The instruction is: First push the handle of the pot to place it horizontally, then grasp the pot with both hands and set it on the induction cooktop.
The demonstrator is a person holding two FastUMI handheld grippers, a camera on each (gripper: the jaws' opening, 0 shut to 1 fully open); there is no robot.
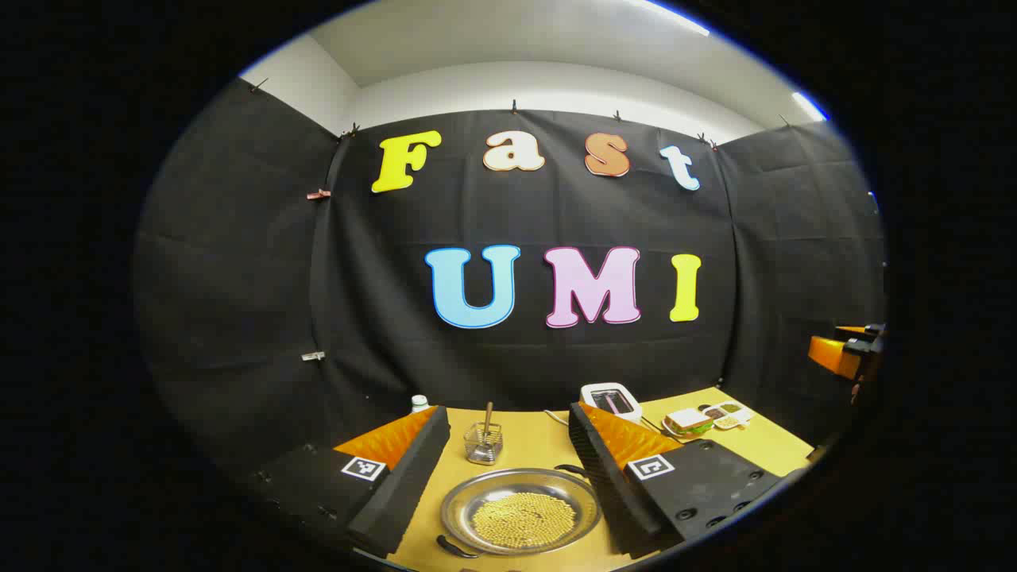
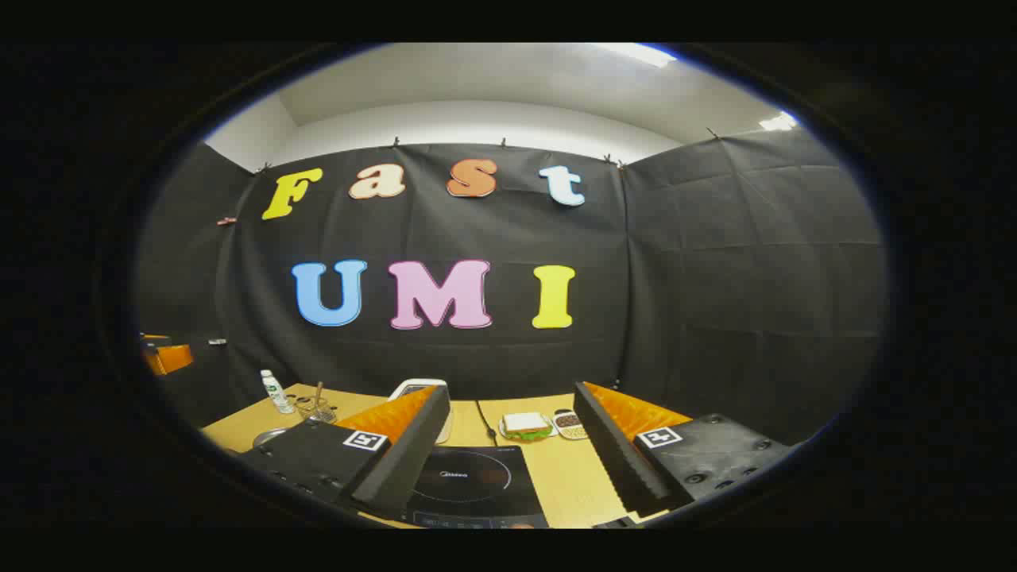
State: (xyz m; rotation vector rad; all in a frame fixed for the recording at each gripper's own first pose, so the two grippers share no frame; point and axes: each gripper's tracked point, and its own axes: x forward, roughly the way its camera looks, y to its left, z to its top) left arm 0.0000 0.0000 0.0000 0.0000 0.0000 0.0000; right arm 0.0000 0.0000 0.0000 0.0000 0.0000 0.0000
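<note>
**Steel pot between parted fingers, cooktop under the other hand**

Shiny steel pot (image 1: 520,512) resting on the tan worktop (image 1: 540,445), straight ahead at 12 o'clock from the left hand-held gripper (image 1: 508,477), framed by its two fingers, which stand wide apart and touch nothing. Filled with small yellowish beads. Two dark handles (image 1: 453,548) visible: one at the rim's 7 o'clock, the other at about 1 o'clock, so the handle axis runs on a diagonal rather than straight across — judged not yet horizontal. Glass cup (image 1: 483,442) with a utensil just beyond the pot at 11 o'clock.

Black induction cooktop (image 2: 473,486) lying dead ahead between the fingers of the right hand-held gripper (image 2: 512,469), likewise spread and empty. Sandwich plate (image 2: 524,427) and bottle (image 2: 274,392) farther back, at 12 and 10 o'clock.

Left side clearly nearer the pot; likely the one to nudge a handle round. Sideways push needed at the handle, then one gripper per handle for the lift toward the cooktop.
</note>
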